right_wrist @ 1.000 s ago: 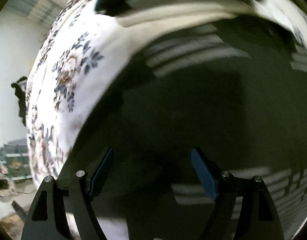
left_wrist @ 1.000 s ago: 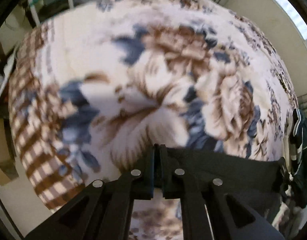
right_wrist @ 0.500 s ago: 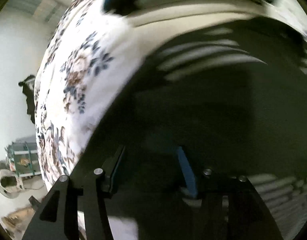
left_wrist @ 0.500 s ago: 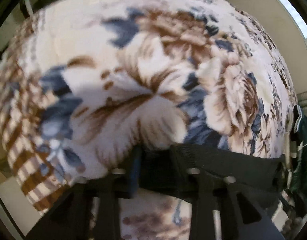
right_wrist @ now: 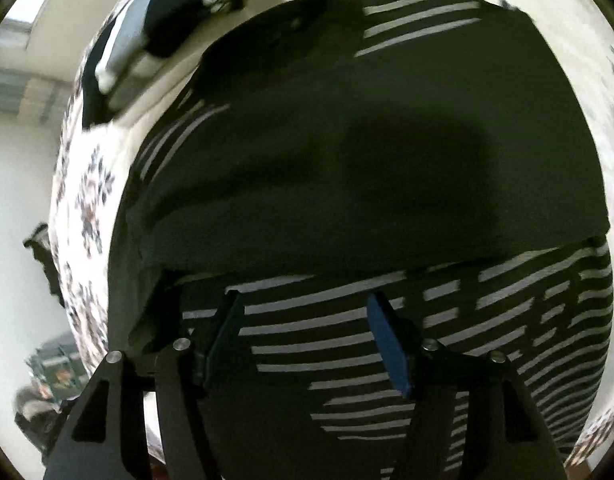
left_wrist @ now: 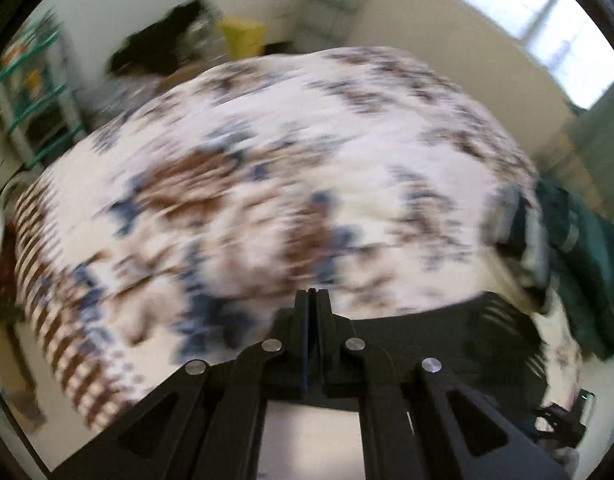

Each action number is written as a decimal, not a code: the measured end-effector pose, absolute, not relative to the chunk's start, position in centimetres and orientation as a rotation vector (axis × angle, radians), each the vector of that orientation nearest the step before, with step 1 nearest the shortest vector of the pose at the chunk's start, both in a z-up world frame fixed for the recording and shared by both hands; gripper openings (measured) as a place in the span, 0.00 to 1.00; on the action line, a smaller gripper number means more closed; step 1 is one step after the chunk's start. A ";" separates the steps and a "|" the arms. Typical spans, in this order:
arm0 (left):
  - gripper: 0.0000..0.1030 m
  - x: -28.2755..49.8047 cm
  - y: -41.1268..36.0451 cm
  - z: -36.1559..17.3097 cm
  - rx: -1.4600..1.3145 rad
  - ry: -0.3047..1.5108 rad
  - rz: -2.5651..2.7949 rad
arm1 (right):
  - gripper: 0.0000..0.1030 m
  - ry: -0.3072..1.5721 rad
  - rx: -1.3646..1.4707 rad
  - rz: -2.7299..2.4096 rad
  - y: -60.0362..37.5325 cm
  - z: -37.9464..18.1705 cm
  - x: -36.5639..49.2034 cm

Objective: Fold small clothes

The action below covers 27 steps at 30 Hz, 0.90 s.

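Note:
A black garment with white stripes (right_wrist: pixel 367 160) lies spread on the floral blanket (right_wrist: pixel 83 200) and fills most of the right wrist view. A plain black layer lies over its striped part. My right gripper (right_wrist: pixel 303 320) is open just above the striped part, with blue pads (right_wrist: pixel 387 344). In the left wrist view my left gripper (left_wrist: pixel 311 304) is shut, its jaws pressed together above the garment's near edge (left_wrist: pixel 447 344). I cannot tell whether cloth is pinched between them. The view is blurred.
A pile of dark blue, grey and white clothes (right_wrist: pixel 155 32) lies at the blanket's far left. A dark green garment (left_wrist: pixel 579 264) lies at the blanket's right edge (left_wrist: pixel 519 184). A green shelf (left_wrist: pixel 39 92) and a yellow bin (left_wrist: pixel 243 36) stand beyond the bed.
My left gripper opened half a second ago and is shut again; it has risen and tilted, showing the room. My right gripper has pulled back, revealing the striped part.

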State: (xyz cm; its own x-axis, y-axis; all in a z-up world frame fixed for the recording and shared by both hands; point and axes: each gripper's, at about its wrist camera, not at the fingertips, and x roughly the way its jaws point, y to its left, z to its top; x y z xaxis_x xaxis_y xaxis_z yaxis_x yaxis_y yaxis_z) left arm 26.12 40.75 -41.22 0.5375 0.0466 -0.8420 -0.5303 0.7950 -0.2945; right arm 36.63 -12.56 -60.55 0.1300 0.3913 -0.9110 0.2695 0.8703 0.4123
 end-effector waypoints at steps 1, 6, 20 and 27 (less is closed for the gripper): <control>0.01 28.0 38.1 -39.9 -0.551 0.942 0.312 | 0.64 1.457 0.564 0.098 -13.1 -60.4 36.7; 0.01 36.9 24.2 -36.9 -0.436 0.939 0.046 | 0.64 1.452 0.606 0.093 -17.5 -60.0 36.6; 0.07 51.2 -15.0 -40.5 -0.042 1.075 -0.244 | 0.64 1.412 0.675 -0.085 -31.4 -61.6 37.3; 0.91 48.1 -10.6 -43.6 0.194 1.018 -0.067 | 0.71 1.407 0.702 -0.046 -33.2 -60.2 37.1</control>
State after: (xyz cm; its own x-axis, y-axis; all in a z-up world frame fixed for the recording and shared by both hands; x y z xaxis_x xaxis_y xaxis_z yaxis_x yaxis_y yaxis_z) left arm 48.11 -10.59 -43.56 0.5251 0.0343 -0.8503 0.1456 0.9808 0.1294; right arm 37.06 -33.21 -60.17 0.1977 0.3711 -0.9073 0.4292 0.7994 0.4205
